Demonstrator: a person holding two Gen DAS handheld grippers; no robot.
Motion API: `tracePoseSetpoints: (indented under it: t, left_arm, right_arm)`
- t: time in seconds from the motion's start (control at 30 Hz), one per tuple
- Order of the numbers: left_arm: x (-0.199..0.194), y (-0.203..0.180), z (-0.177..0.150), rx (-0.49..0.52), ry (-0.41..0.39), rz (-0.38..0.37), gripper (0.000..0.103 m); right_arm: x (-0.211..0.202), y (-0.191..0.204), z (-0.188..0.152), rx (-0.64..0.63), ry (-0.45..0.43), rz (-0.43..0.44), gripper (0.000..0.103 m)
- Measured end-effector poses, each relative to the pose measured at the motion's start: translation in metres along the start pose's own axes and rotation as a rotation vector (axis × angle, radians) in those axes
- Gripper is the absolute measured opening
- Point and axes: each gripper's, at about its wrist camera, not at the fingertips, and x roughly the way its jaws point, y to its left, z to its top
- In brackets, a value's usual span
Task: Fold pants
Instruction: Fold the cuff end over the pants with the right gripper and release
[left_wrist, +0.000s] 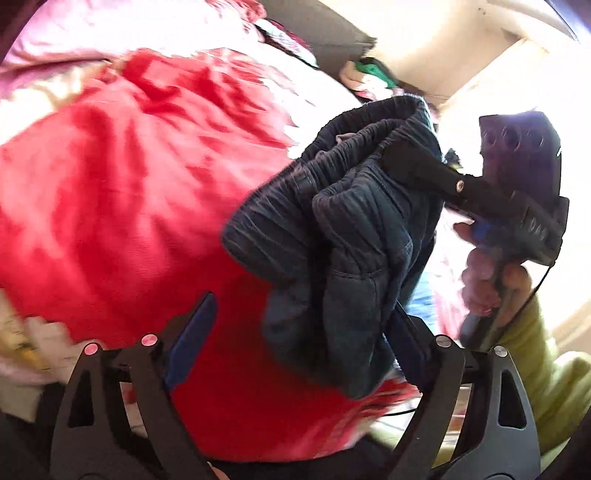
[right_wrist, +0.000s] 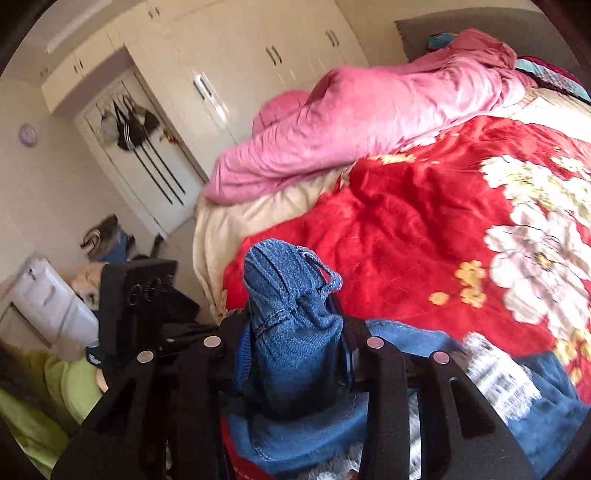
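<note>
Denim pants (left_wrist: 343, 229) lifted bunched above the bed (right_wrist: 406, 229), not yet spread.
Right gripper (right_wrist: 291, 332) pinches the waistband; left gripper (left_wrist: 295, 332) spread wide, needing its own grip.

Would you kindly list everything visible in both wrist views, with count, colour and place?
pants: one pair, blue denim, bunched and lifted over the bed's near edge
blanket: one, red with white and yellow flowers, spread over the bed
quilt: one, pink, heaped at the far side of the bed
wardrobe: one, cream, along the far wall
hanging items: a few, dark, on the wardrobe door
right gripper: one, black, closed on the waistband
left gripper: one, black with blue pads, wide apart, fabric lying against one finger
sleeve: lime green, on the arm holding the right gripper
</note>
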Motion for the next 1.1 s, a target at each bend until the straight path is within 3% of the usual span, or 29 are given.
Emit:
tracePoseSetpoints:
  t: [0.07,0.13,0.2,0.3,0.4,0.6,0.73,0.83,0.93,1.1]
  left_arm:
    - [0.010,-0.011,0.004,0.003,0.020,-0.036,0.080]
    - [0.015,-0.027,0.006,0.030,0.020,-0.030,0.063]
    - [0.018,-0.044,0.007,0.051,0.029,-0.060,0.055]
    - [0.021,-0.072,0.005,0.091,0.025,-0.094,0.055]
    - [0.024,-0.101,-0.003,0.171,0.037,-0.134,0.057]
    - [0.052,-0.135,-0.034,0.315,0.156,-0.119,0.061]
    - [0.079,-0.134,-0.045,0.338,0.232,-0.025,0.062]
    - [0.083,-0.131,-0.047,0.327,0.241,-0.013,0.062]
    - [0.088,-0.128,-0.045,0.319,0.246,-0.016,0.062]
    - [0.086,-0.125,-0.046,0.313,0.239,-0.023,0.062]
  right_arm:
    - [-0.015,-0.008,-0.004,0.027,-0.030,0.007,0.035]
    - [-0.029,-0.014,-0.008,0.043,-0.055,0.001,0.035]
    - [-0.043,-0.019,-0.012,0.050,-0.078,-0.006,0.036]
    - [-0.065,-0.027,-0.019,0.066,-0.125,-0.034,0.044]
    - [-0.098,-0.046,-0.036,0.149,-0.201,-0.081,0.061]
    - [-0.146,-0.072,-0.084,0.283,-0.252,-0.257,0.063]
    - [-0.146,-0.073,-0.106,0.318,-0.208,-0.294,0.065]
    - [-0.126,-0.073,-0.112,0.293,-0.141,-0.338,0.065]
    - [-0.105,-0.080,-0.121,0.274,-0.030,-0.485,0.063]
    - [-0.099,-0.087,-0.127,0.295,-0.014,-0.511,0.062]
